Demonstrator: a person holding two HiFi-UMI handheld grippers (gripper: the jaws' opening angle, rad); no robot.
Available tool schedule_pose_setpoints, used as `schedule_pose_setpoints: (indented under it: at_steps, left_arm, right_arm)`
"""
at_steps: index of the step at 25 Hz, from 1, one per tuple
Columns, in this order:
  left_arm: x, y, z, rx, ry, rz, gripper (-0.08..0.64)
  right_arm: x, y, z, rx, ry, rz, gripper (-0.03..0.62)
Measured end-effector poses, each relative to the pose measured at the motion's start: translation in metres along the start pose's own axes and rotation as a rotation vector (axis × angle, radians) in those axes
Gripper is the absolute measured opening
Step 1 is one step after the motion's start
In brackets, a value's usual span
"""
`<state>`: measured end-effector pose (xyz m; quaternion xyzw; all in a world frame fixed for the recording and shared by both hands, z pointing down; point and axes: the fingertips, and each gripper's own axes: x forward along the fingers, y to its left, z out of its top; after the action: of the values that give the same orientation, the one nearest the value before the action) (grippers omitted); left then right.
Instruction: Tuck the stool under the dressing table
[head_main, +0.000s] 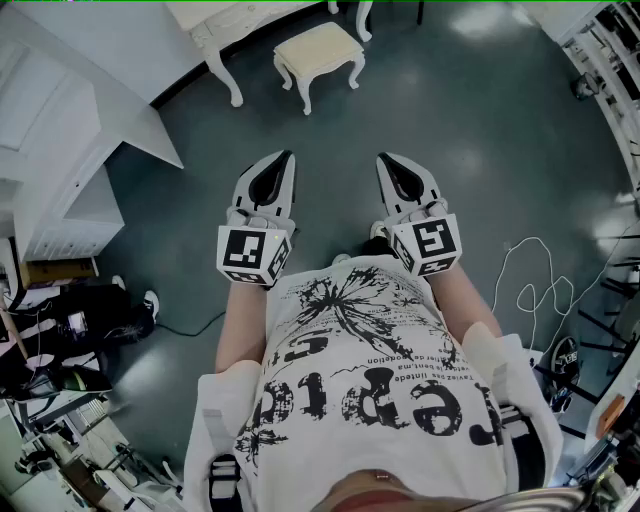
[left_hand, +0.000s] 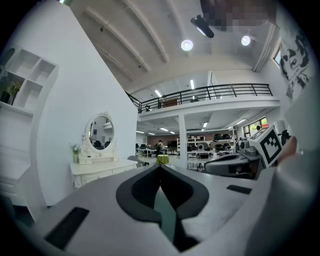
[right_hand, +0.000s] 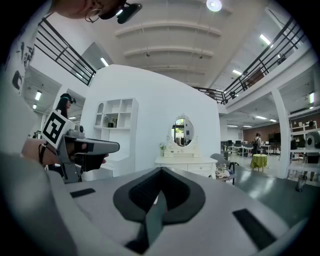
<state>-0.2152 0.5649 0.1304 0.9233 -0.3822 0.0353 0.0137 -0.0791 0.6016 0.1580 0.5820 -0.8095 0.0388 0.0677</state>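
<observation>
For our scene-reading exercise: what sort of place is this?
Probably a big indoor lab or workshop hall with a mock bedroom corner: a white dressing table, a stool, and a railed mezzanine overhead.

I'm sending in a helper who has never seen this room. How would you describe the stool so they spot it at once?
Look for the white dressing table with the oval mirror, against the white wall. The stool stands on the dark floor just in front of it, on the person's side. It is the only low seat there, with a square cream cushion and curved white legs.
</observation>
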Motion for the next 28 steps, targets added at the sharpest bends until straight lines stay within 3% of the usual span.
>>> schedule_pose_setpoints:
  at_steps: [17,22,28]
  left_arm:
    - [0.031,0.037,-0.017,-0.049,0.024,0.025,0.02]
    - [0.056,0.055,-0.031,-0.072,0.051,0.028,0.02]
    - [0.104,0.064,-0.051,-0.104,0.089,0.077,0.02]
  right_arm:
    - [0.042,-0.016,-0.003,-0.028,0.028,-0.028,0.017]
    - [0.072,-0.041,-0.01,0.055,0.058,-0.056,0.017]
    - [0.107,-0.098,-0.026,0.048,0.091,-0.061,0.017]
